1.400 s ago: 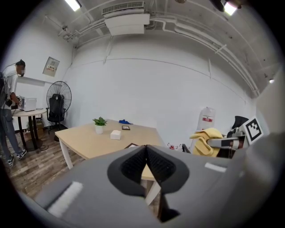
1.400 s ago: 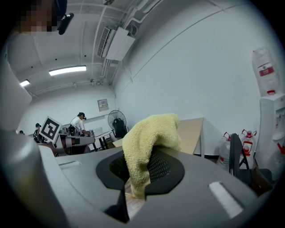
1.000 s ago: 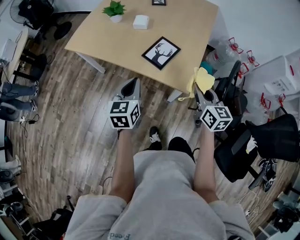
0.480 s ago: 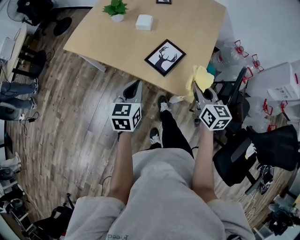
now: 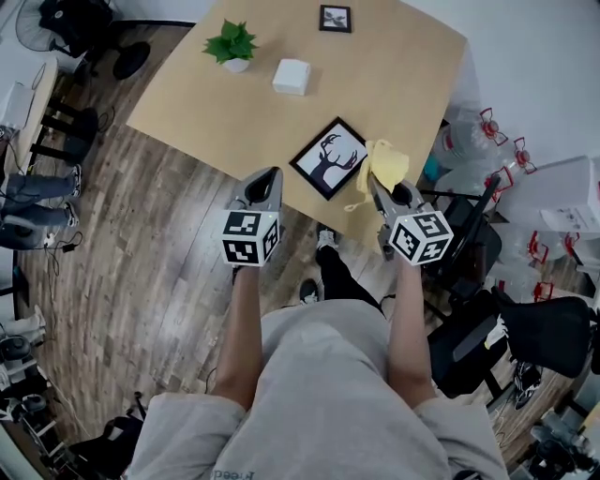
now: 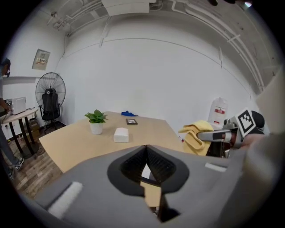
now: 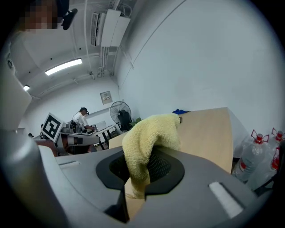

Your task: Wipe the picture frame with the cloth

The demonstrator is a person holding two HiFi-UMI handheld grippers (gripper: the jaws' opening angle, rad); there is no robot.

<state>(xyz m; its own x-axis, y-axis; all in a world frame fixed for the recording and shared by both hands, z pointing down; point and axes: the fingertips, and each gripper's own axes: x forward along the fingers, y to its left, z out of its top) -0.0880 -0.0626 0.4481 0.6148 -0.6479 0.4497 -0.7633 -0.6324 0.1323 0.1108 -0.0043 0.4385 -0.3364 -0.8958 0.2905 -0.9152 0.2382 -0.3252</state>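
Note:
A black picture frame (image 5: 328, 158) with a deer silhouette lies flat near the front edge of the wooden table (image 5: 216, 103). My right gripper (image 5: 380, 183) is shut on a yellow cloth (image 5: 386, 166), which hangs just right of the frame at the table's edge. In the right gripper view the yellow cloth (image 7: 149, 138) drapes out between the jaws. My left gripper (image 5: 265, 178) is shut with nothing in it, hovering over the table's front edge left of the frame. The left gripper view shows the right gripper (image 6: 209, 136) with the cloth (image 6: 196, 136).
On the table stand a small potted plant (image 5: 231, 43), a white box (image 5: 292, 76) and a second small frame (image 5: 335, 18). Black office chairs (image 5: 487, 337) and water bottles (image 5: 469, 150) crowd the floor at the right. A fan (image 6: 50, 100) and a desk stand at the left.
The person has stepped toward the table. Both grippers moved forward and now reach the table's front edge; the cloth hangs beside the deer frame.

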